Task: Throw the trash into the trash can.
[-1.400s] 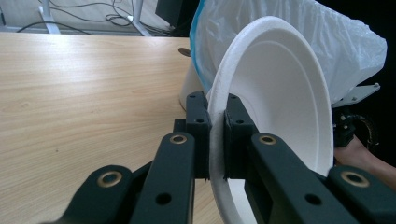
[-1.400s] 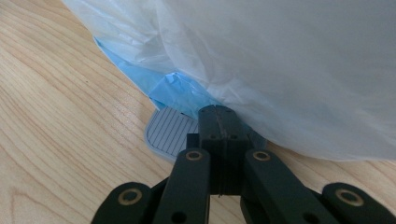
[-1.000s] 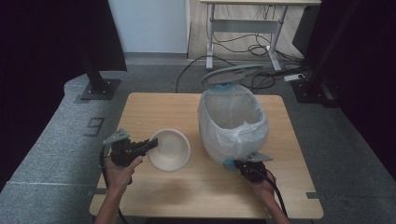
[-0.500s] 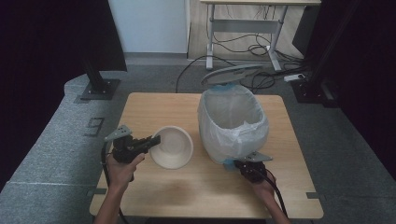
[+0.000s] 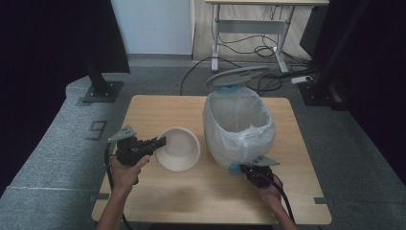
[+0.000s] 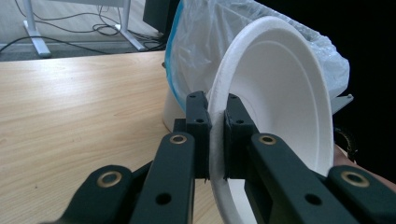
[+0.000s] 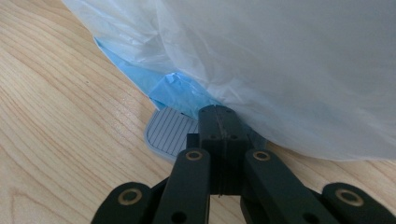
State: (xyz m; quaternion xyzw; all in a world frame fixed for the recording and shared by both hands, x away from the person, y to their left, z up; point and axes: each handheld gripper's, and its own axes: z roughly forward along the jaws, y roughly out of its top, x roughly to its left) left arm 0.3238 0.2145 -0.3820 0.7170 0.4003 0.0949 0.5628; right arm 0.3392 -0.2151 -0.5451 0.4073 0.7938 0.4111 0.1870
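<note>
A white foam bowl (image 5: 179, 149) hangs tilted just over the table, left of a pedal bin lined with a white plastic bag (image 5: 239, 127). My left gripper (image 5: 162, 142) is shut on the bowl's left rim. In the left gripper view the jaws pinch that rim (image 6: 215, 140), with the bowl (image 6: 280, 107) turned on its side and the bag (image 6: 201, 42) behind it. The bin's lid (image 5: 238, 75) stands raised. My right gripper (image 5: 247, 168) is shut at the bin's foot. In the right gripper view its tips (image 7: 218, 114) rest on the grey ribbed pedal (image 7: 166, 133) under the bag (image 7: 280, 60).
The wooden table (image 5: 158, 108) has bare room at its back left and along its front edge. Grey floor mats (image 5: 57, 143) surround it. A desk frame (image 5: 249, 26) with cables stands behind, and a black stand base (image 5: 100, 91) sits at the far left.
My left gripper has carried the bowl slightly to the right, toward the bin, and tilted it a little more. The right gripper has stayed on the pedal.
</note>
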